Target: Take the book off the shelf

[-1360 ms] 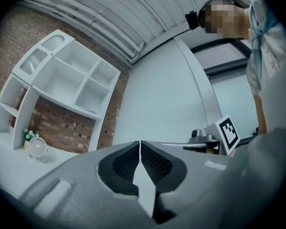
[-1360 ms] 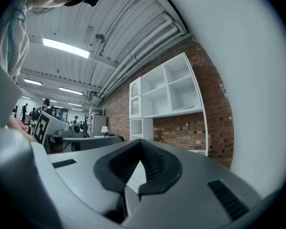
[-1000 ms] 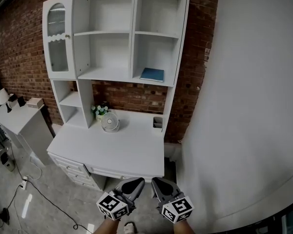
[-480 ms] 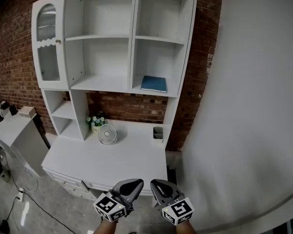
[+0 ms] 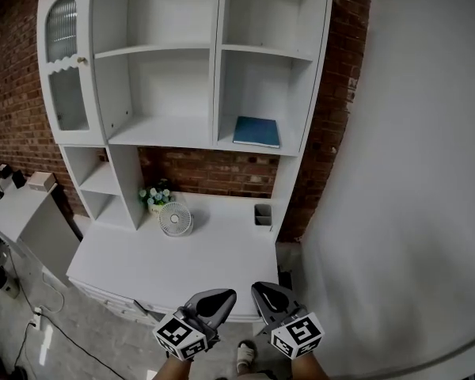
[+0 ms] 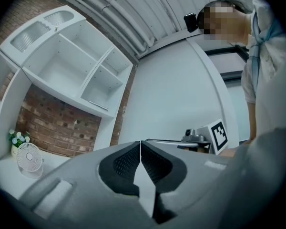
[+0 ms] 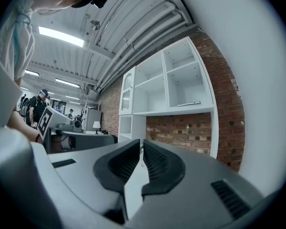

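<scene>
Claws shut and empty, we hold the left claw (image 5: 216, 299) and right claw (image 5: 269, 296) low before the white counter (image 5: 198, 264), since the flat blue book (image 5: 256, 131) lies well beyond them on the white shelf unit's (image 5: 222, 142) lower right shelf.

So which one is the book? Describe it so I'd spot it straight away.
Find the tall white shelf unit against the brick wall, above the desk. In its upper part, look at the lower right compartment: the book lies flat there. It is the only thing seen in those open compartments, a thin teal-blue cover against all the white.
</scene>
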`<state>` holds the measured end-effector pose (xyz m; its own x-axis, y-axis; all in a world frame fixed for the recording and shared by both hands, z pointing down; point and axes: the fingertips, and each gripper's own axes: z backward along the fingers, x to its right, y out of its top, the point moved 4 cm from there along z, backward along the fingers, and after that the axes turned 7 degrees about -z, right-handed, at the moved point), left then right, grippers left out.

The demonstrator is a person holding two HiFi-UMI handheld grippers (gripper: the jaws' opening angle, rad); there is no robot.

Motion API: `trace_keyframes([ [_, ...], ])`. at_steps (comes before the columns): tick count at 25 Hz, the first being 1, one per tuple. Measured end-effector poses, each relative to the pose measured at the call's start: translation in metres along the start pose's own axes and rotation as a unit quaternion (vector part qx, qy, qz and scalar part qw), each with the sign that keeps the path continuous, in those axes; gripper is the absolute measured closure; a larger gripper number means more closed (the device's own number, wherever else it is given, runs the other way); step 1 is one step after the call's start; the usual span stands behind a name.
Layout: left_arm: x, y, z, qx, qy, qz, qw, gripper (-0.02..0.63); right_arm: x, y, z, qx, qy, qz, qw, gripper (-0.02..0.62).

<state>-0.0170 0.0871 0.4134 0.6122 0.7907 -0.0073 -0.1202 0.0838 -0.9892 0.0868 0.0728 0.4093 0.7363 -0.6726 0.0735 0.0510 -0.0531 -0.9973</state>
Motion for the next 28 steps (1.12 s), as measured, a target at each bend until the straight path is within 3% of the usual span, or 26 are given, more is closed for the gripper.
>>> trace_keyframes([
  [6, -0.045, 0.000, -0.036, -0.002, 0.004, -0.005, 1.0000, 0.597, 0.035, 0.002, -0.041, -0.016, 0.029, 0.008, 0.999, 0.577],
  [17, -0.110, 0.005, -0.116, 0.001, 0.013, -0.020, 0.9997, 0.597, 0.108, 0.022, -0.104, -0.015, 0.037, 0.025, 0.999, 0.577],
  [28, -0.142, 0.015, -0.168, 0.024, 0.032, -0.041, 0.9984, 0.595, 0.157, 0.046, -0.138, 0.004, 0.059, 0.045, 0.997, 0.577],
])
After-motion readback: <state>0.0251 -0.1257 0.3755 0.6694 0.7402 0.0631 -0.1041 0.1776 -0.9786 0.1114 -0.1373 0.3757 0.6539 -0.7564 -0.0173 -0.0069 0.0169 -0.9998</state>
